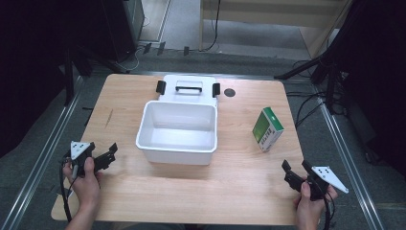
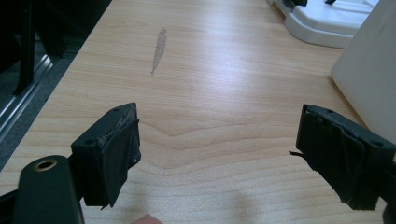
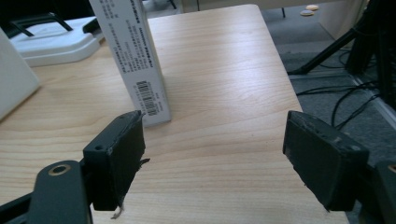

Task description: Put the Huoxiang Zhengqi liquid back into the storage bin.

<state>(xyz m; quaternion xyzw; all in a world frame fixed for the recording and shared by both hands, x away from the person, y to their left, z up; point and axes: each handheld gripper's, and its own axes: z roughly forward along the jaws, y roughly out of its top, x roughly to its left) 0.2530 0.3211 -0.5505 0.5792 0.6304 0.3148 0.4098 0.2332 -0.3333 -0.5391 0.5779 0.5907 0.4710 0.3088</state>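
Note:
A white open bin (image 1: 177,129) stands in the middle of the wooden table, and its lid (image 1: 188,88) with a black handle and clips lies flat behind it. A green-and-white carton (image 1: 267,128) stands upright to the bin's right. My left gripper (image 1: 111,152) rests near the table's front left, held by a hand, open with nothing between its fingers. My right gripper (image 1: 296,167) sits near the front right corner, also open and empty. In the right gripper view the carton (image 3: 133,56) stands just beyond the left jaw. The bin's wall (image 2: 373,70) shows at right in the left gripper view.
A dark round mark (image 1: 230,92) lies on the table by the lid. A grey scuff (image 2: 159,49) marks the wood left of the bin. Metal rails (image 1: 43,153) run along both table sides. Tripod legs and cables (image 1: 316,67) stand beyond the far right corner.

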